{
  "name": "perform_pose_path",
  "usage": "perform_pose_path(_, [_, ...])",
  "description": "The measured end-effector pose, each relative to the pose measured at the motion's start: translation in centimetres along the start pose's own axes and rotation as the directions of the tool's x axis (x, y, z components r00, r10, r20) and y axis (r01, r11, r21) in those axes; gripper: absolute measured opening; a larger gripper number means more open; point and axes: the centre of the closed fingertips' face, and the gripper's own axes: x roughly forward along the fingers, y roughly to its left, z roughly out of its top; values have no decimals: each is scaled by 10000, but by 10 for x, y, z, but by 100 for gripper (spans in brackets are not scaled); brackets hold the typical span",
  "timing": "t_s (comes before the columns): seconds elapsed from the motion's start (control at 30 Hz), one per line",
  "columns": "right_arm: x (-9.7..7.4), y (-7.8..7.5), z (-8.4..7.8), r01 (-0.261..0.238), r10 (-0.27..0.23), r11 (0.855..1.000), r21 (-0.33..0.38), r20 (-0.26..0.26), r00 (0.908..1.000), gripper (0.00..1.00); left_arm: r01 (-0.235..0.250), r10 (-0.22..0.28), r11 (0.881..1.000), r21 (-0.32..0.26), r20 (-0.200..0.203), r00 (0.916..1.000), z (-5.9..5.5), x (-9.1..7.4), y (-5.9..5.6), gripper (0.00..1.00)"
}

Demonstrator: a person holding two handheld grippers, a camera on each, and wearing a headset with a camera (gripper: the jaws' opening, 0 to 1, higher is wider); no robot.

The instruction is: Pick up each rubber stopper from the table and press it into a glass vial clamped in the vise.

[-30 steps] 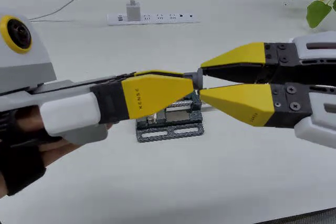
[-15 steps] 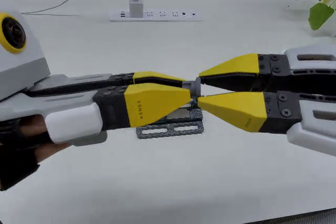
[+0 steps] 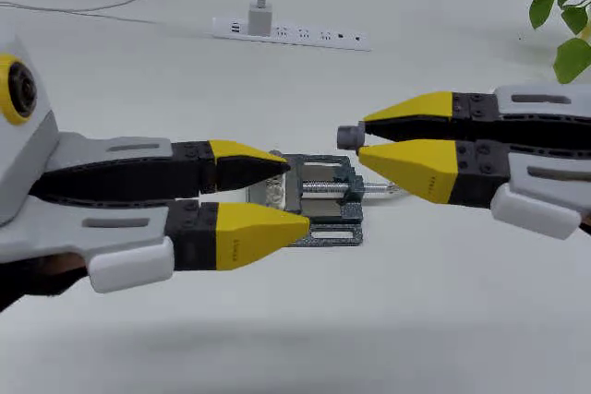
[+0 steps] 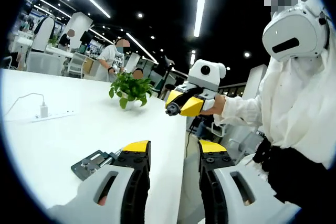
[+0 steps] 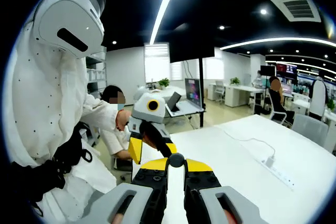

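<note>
The right tongs (image 3: 362, 135) are clenched on a small grey rubber stopper (image 3: 348, 137), a rounded plug pinched at their yellow wedge tips. It is held off the table, near the screw end of the dark metal vise (image 3: 325, 202). The left tongs (image 3: 295, 193) are spread apart and empty at the vise's other end. The smooth white table (image 3: 416, 320) spreads wide around the vise, and a power strip (image 3: 291, 32) lies well back.

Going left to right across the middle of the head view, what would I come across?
left gripper → vise → right gripper, pinching a stopper at its tips
</note>
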Motion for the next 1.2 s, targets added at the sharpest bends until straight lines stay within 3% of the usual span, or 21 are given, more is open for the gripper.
perform_pose_path(0.07, [5, -6, -7, 17, -15, 10000, 42, -392, 9992, 5, -240, 245, 9993, 277, -161, 9996, -7, -2, 4, 42])
perform_pose_path(0.13, [12, -11, -12, -51, 53, 10000, 28, -690, 9976, 5, -516, 558, 9962, 695, -600, 9966, -18, -5, 9, 45])
perform_pose_path(0.27, [22, -22, -24, -124, 133, 9999, 77, -1381, 9903, 5, -1042, 1156, 9867, 1248, -879, 9894, -31, -8, 20, 53])
perform_pose_path(0.37, [30, -29, -32, -209, 205, 9998, -1, -1921, 9812, 5, -1156, 1334, 9824, 1465, -1183, 9840, -42, -9, 24, 58])
perform_pose_path(0.4, [33, -31, -35, -270, 272, 9996, 36, -2067, 9780, 5, -1250, 1500, 9759, 1791, -1339, 9796, -47, -11, 27, 59])
perform_pose_path(0.53, [41, -42, -44, -342, 332, 9994, 10, -2639, 9640, 5, -1566, 1945, 9630, 2191, -1635, 9672, -60, -14, 36, 66])
perform_pose_path(0.7, [51, -52, -59, -474, 409, 9988, -100, -3484, 9365, 5, -1677, 2215, 9524, 2546, -2001, 9544, -77, -17, 44, 73])
perform_pose_path(0.87, [62, -61, -76, -586, 489, 9982, -97, -4279, 9025, 5, -1857, 2480, 9405, 2847, -2011, 9477, -88, -17, 54, 82])
perform_pose_path(0.93, [66, -64, -85, -664, 547, 9978, -87, -4668, 8827, 5, -1958, 2608, 9359, 2929, -2022, 9440, -93, -17, 59, 84])
perform_pose_path(0.97, [68, -66, -91, -715, 563, 9974, -121, -4926, 8684, 5, -1982, 2674, 9333, 2993, -2114, 9401, -98, -17, 61, 86])
perform_pose_path(1.03, [71, -69, -99, -732, 571, 9973, -101, -5221, 8510, 5, -2004, 2729, 9312, 3044, -2180, 9370, -103, -18, 63, 88])
perform_pose_path(1.13, [77, -74, -115, -840, 551, 9962, -227, -5833, 8104, 5, -2022, 2733, 9351, 2910, -2290, 9343, -110, -21, 63, 89])
perform_pose_path(1.2, [80, -76, -122, -887, 569, 9958, -228, -6042, 7948, 5, -2053, 2746, 9340, 2925, -2200, 9360, -112, -22, 62, 90])
